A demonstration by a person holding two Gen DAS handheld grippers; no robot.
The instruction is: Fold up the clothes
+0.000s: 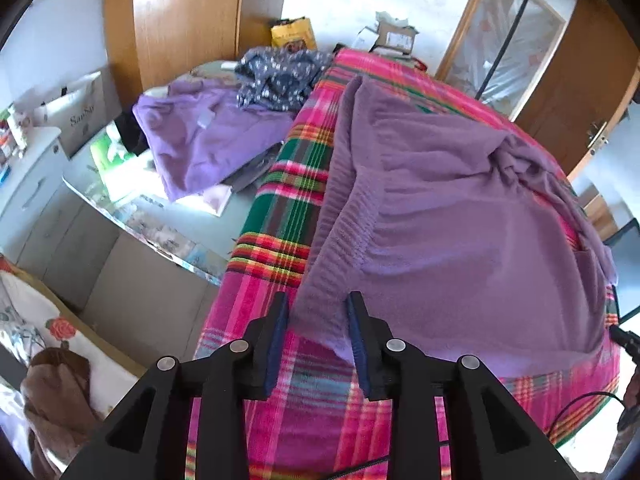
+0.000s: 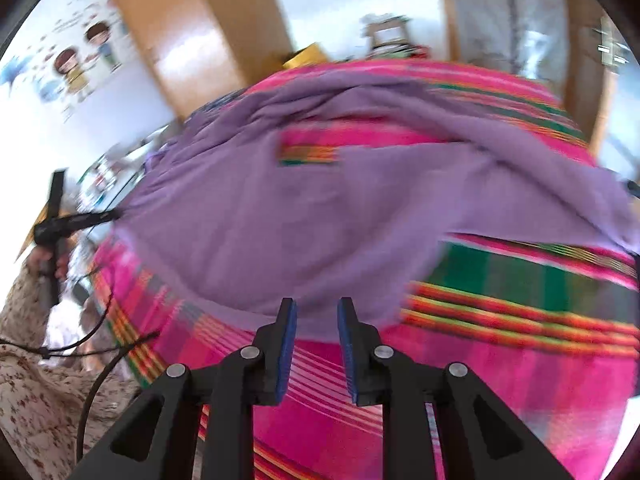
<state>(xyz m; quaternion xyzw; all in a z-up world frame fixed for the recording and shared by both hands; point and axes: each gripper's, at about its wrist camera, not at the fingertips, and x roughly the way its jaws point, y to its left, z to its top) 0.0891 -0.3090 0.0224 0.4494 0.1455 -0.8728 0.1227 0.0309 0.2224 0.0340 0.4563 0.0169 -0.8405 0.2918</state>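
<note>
While the purple fleece garment point(image 1: 460, 216) lay spread on the plaid blanket point(image 1: 280, 184), the left-wrist view recorded the left gripper point(image 1: 316, 300) released, its jaws apart and straddling the garment's near ribbed corner without pinching it. Ribbed hem point(image 1: 340, 208): along the garment's left edge. Right side of the garment: bunched and wrinkled. Beyond the garment's far left corner: a second purple garment point(image 1: 200, 140) and a dark patterned cloth point(image 1: 280, 76), heaped and loose on a side table point(image 1: 168, 216).

Right-wrist view, blurred: right gripper point(image 2: 317, 306) released, jaws apart, holding nothing, tips just at the garment's point(image 2: 280, 216) near edge; a strip of blanket point(image 2: 520, 292) showed through a gap in the garment's far part.

Progress, judged: no clean fold visible; garment roughly flat, folding and the heaped pieces apparently outstanding
</note>
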